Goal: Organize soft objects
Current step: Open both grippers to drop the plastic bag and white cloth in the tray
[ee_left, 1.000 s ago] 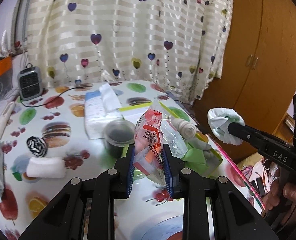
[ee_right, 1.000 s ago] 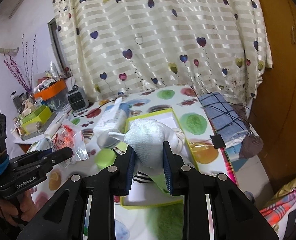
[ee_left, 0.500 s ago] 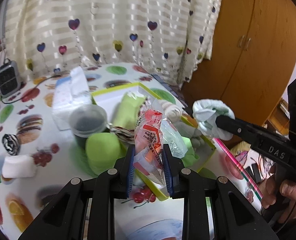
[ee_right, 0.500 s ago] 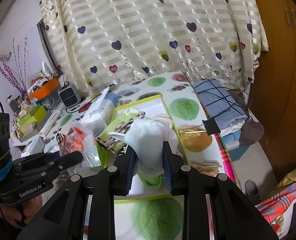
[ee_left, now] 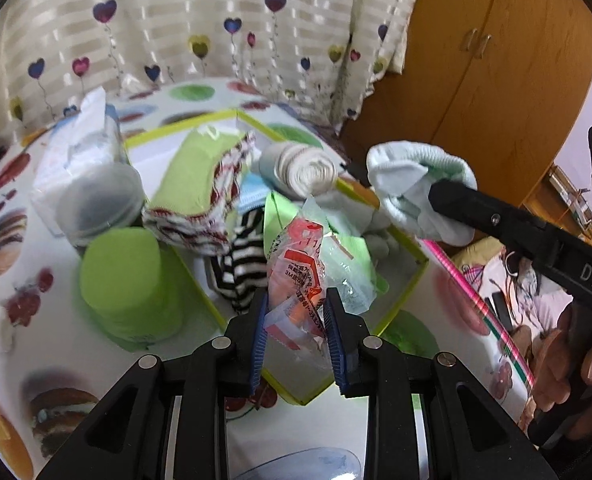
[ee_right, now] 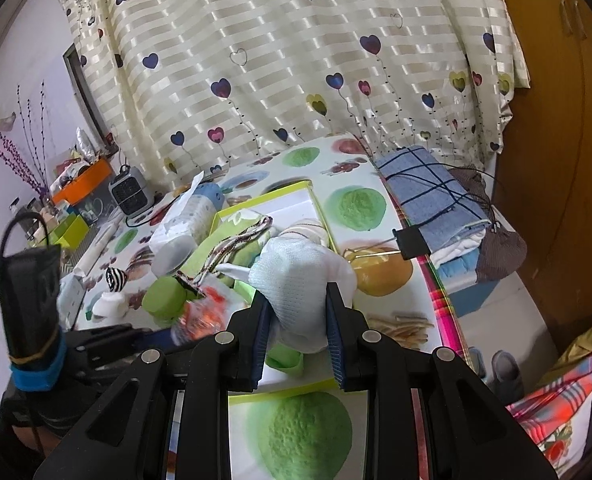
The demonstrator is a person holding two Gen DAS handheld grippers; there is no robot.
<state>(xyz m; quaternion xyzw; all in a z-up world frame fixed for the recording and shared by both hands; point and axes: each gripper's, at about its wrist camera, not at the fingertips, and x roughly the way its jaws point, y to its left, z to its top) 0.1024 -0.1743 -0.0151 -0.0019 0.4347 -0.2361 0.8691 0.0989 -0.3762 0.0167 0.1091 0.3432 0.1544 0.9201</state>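
My left gripper [ee_left: 296,320] is shut on a crinkly clear plastic packet with red print [ee_left: 300,280] and holds it over the near corner of a white box with a yellow-green rim [ee_left: 406,288]. The box holds a green cloth [ee_left: 188,172], a rolled white sock [ee_left: 308,168] and a striped black-and-white cloth [ee_left: 244,268]. My right gripper [ee_right: 298,320] is shut on a pale white-green sock [ee_right: 296,280] above the same box [ee_right: 256,204]; the sock also shows in the left wrist view [ee_left: 412,188].
A green cup [ee_left: 124,280], a grey lidded tub [ee_left: 100,200] and a tissue pack [ee_left: 76,148] stand left of the box. A small heater [ee_right: 130,192] and clutter sit at the table's far end. A folded blue cloth [ee_right: 432,192] lies right, by the wooden wardrobe [ee_left: 496,60].
Both grippers have moved in over the box with their loads. The left wrist view has swung right, so the box now fills its middle.
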